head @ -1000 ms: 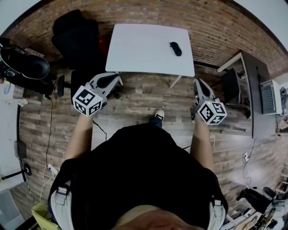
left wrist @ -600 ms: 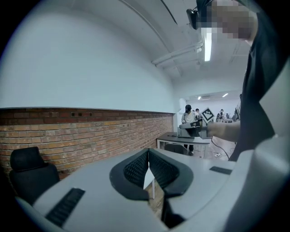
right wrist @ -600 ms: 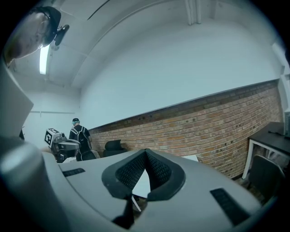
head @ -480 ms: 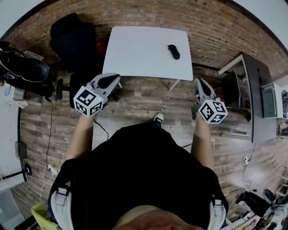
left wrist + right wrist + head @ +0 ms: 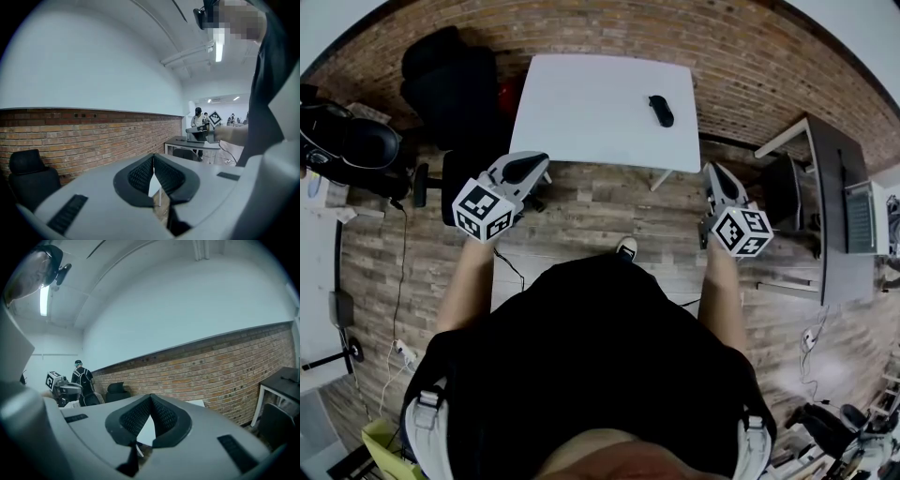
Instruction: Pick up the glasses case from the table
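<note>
The black glasses case (image 5: 660,110) lies on the right part of the white table (image 5: 581,103) at the top of the head view. Both grippers are held above the wooden floor, short of the table's near edge. My left gripper (image 5: 540,160) points at the table's left corner, its pads meeting at the tip (image 5: 153,157) with nothing between them. My right gripper (image 5: 713,170) is just off the table's right corner, below and right of the case, jaws also shut and empty (image 5: 150,397). The case does not show in either gripper view.
A black office chair (image 5: 455,75) stands left of the table. A dark desk (image 5: 834,187) with a laptop (image 5: 860,202) is at the right. A brick wall (image 5: 750,47) runs behind the table. Other people (image 5: 82,378) stand far off.
The table and case have drifted slightly down and closer in the head view as both grippers moved toward it. Both grippers stay shut.
</note>
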